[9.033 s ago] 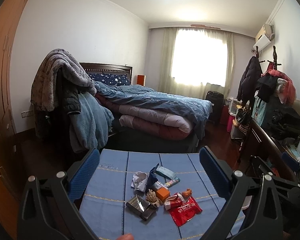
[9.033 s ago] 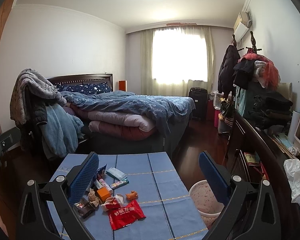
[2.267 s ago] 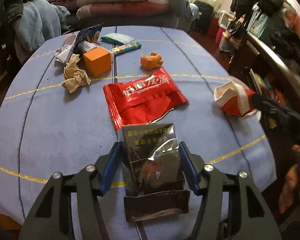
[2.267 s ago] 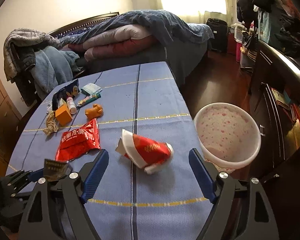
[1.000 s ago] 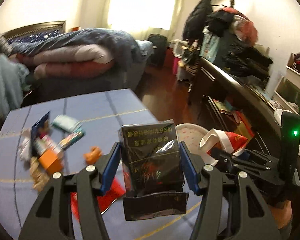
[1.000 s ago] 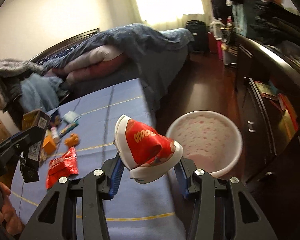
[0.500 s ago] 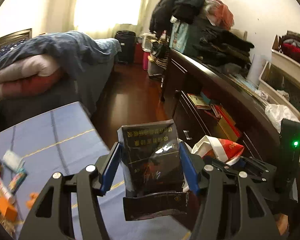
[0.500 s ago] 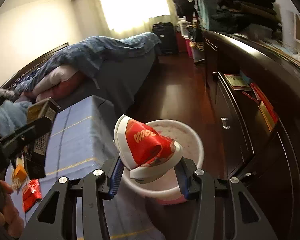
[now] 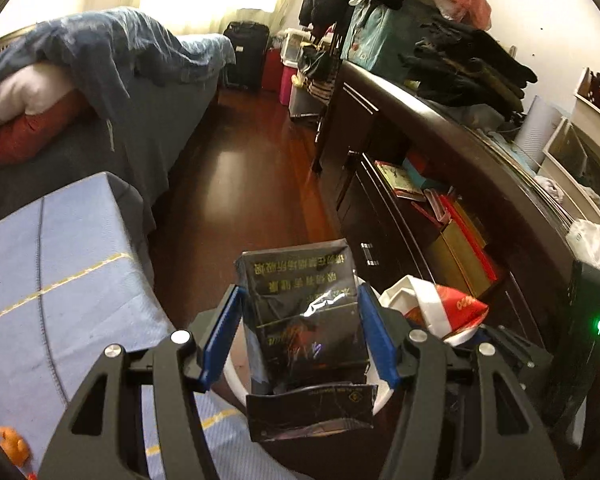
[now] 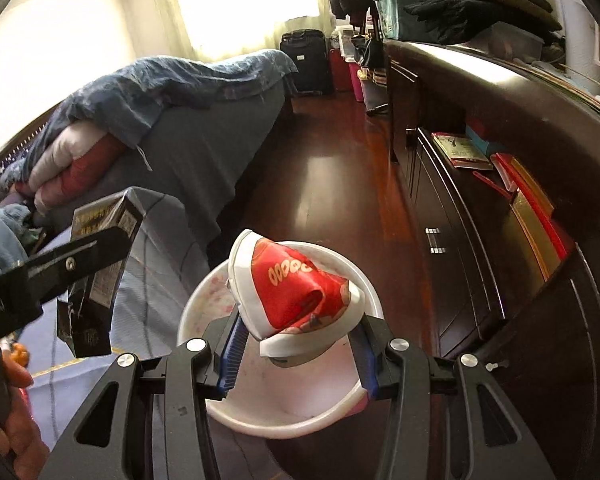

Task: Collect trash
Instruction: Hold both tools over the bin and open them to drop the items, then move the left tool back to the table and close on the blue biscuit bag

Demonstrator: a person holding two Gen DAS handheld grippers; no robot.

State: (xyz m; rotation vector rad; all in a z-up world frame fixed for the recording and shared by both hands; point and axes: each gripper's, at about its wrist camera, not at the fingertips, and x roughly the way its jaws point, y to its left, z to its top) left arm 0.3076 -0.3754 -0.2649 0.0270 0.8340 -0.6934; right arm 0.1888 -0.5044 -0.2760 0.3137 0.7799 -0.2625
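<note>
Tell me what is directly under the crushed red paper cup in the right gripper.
Under the crushed red paper cup sits the white wastebasket with pink speckles, mouth open. Its visible inner wall looks bare; the cup and right gripper hide most of the bottom.

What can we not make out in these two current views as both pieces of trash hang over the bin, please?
- White plastic waste bin: its bottom is hidden in the right wrist view by the crushed red-and-white paper cup; in the left wrist view the black foil-wrapped cigarette pack covers nearly all of it.
- Yellow print on the pack: too small to read.
- Blue tablecloth: the remaining litter is cut off by the left edge.
</note>
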